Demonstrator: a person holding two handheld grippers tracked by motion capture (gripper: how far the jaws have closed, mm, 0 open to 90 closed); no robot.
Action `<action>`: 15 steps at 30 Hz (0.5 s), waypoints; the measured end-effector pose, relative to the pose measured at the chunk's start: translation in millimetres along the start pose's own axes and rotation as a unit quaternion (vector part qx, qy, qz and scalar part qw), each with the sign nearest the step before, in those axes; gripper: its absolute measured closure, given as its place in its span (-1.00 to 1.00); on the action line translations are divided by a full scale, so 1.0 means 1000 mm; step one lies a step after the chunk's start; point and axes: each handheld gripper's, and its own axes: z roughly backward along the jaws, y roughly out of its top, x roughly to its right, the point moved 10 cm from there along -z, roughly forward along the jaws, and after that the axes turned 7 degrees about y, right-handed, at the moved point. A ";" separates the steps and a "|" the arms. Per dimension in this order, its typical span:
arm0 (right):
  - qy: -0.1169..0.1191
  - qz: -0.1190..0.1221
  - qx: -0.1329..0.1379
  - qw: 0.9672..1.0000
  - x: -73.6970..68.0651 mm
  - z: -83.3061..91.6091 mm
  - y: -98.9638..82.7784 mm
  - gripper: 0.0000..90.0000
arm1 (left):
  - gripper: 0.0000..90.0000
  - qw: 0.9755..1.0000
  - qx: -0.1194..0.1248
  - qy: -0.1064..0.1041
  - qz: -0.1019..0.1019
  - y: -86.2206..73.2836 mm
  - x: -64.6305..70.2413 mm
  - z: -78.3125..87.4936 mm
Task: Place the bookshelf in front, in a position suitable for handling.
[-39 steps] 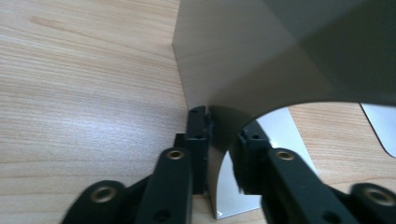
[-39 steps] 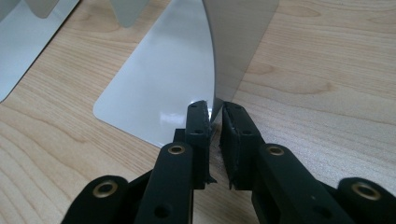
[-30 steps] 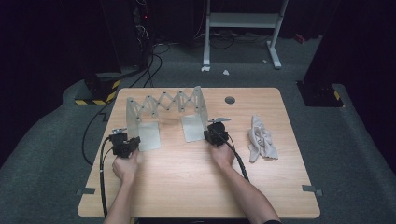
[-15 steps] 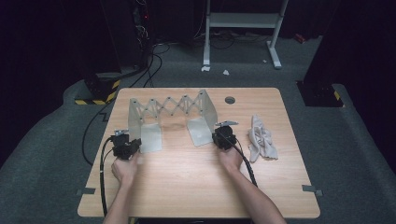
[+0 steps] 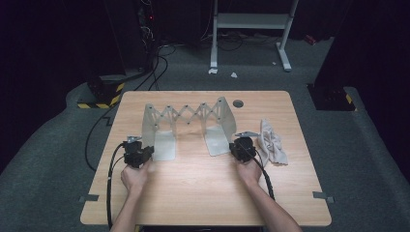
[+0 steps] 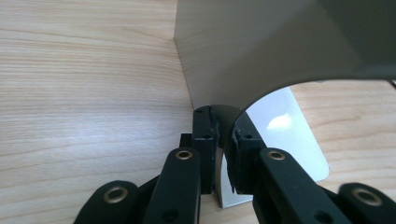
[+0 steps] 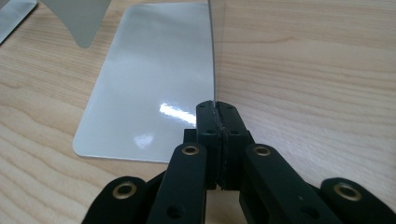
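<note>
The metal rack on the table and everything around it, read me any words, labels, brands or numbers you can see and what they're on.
None can be read.
The metal expanding rack, clamped at each end plate by the left tool and right tool, is bare metal without print.
The yellow-and-black hazard stripes on the floor are a marking, not text.
The crumpled cloth shows no lettering.

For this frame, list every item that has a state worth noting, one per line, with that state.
Expandable bookend rack: upright on the table, scissor lattice partly stretched out, gripped at both end plates.
Left gripper: shut on the rack's left upright plate.
Right gripper: shut on the edge of the rack's right upright plate.
White cloth: crumpled, lying loose at the right of the table.
Table: wooden top.
</note>
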 end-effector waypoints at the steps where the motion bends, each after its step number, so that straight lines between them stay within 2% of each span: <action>1: -0.001 -0.001 -0.001 1.000 0.003 0.004 -0.003 0.99 | 0.84 1.000 0.000 -0.002 -0.003 -0.001 0.002 0.000; 9: -0.008 -0.002 0.003 1.000 0.010 0.023 -0.018 0.98 | 0.83 0.999 -0.001 -0.018 -0.029 -0.007 0.022 0.003; 12: -0.014 0.011 0.005 1.000 0.012 0.031 -0.025 0.98 | 0.83 0.999 -0.002 -0.023 -0.036 -0.008 0.028 0.004; 15: -0.013 0.011 0.005 1.000 0.014 0.036 -0.029 0.98 | 0.83 0.999 -0.003 -0.028 -0.041 -0.009 0.033 0.004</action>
